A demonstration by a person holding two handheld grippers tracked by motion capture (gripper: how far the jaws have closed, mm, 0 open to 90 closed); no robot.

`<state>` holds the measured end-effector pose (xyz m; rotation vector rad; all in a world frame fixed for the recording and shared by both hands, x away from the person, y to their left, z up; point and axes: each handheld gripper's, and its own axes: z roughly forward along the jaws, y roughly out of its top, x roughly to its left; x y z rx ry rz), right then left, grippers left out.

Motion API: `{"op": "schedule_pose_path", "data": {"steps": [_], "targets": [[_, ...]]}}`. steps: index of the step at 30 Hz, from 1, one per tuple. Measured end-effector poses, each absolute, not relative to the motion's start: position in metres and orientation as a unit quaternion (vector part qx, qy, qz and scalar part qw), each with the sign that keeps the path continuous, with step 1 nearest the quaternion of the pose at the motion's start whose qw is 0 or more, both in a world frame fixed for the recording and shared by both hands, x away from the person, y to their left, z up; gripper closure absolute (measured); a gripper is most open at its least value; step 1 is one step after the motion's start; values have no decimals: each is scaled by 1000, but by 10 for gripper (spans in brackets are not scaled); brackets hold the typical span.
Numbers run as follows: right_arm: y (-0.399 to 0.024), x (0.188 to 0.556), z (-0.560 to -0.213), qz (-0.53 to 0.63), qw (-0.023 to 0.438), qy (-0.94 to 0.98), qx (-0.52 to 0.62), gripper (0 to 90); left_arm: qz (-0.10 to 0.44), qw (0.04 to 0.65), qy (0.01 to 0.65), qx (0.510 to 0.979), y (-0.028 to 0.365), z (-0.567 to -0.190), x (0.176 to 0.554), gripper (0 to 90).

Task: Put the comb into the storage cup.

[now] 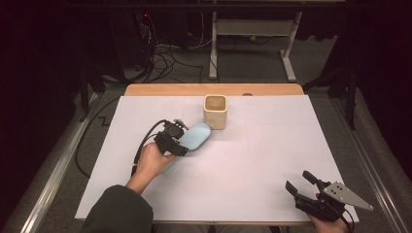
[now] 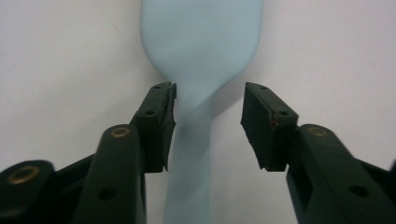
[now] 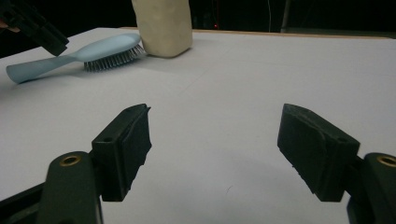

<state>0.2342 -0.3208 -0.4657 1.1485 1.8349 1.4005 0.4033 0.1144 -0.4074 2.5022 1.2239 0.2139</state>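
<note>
Two black jaws of the left hand-held gripper [image 2: 209,126] stand apart around the handle of the light blue hairbrush [image 1: 193,137], which lies bristles-down on the counter [image 1: 272,160] beside the cream cup [image 1: 215,111]. The right hand-held gripper [image 1: 301,182] rests open, well apart.

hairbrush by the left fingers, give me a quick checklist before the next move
1. Left gripper open around the handle: ok, fingers stand apart with the handle between them; whether the near finger touches it, cannot tell.
2. Hairbrush resting on the table: ok, it lies bristles down in the right gripper view.
3. Brush head clear of the cup: not ok, the head lies right against it.
4. Cup upright: ok.
5. Right gripper out of the way: ok, open, nothing between its fingers, at the table's near right corner.
</note>
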Motion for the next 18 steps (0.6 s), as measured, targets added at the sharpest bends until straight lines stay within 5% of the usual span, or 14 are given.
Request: {"op": "schedule_pose_path", "data": {"steps": [6,18], "targets": [[-321,234,-466,522,278,684,427,258,70,165,434,883,116,-414,411,462],[-321,234,-466,519,280,685,427,261,50,151,432,888,112,-426,417,488]]}}
